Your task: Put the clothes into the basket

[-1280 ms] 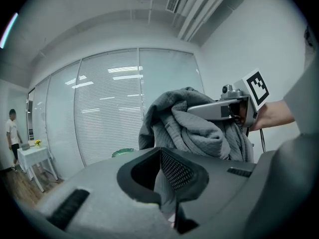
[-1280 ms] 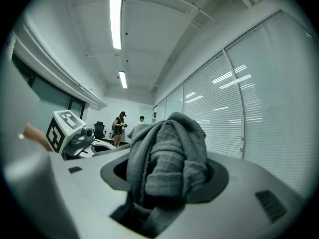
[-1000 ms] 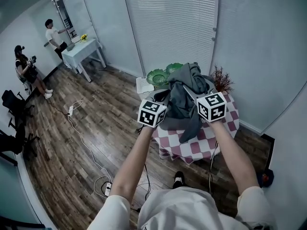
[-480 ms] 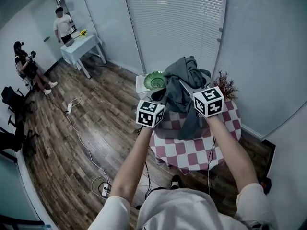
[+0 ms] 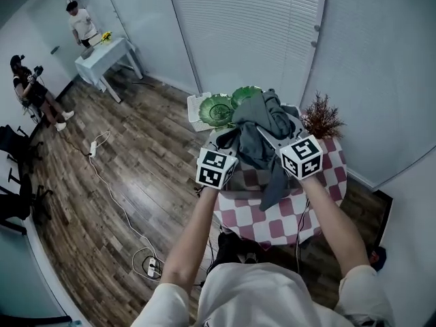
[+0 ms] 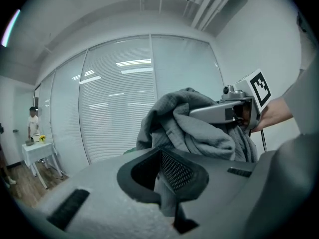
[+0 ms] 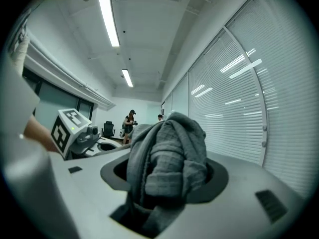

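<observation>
While left tongs [image 6: 165,195] and right tongs [image 7: 149,203] both clamp the grey garment [image 5: 262,125], it hides their tips.

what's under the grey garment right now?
Checkered table, its middle covered by the hanging grey garment. Green dishes show beside it; anything directly beneath is hidden.

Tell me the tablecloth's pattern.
The tablecloth is red-and-white checked; the head view shows it best.
</observation>
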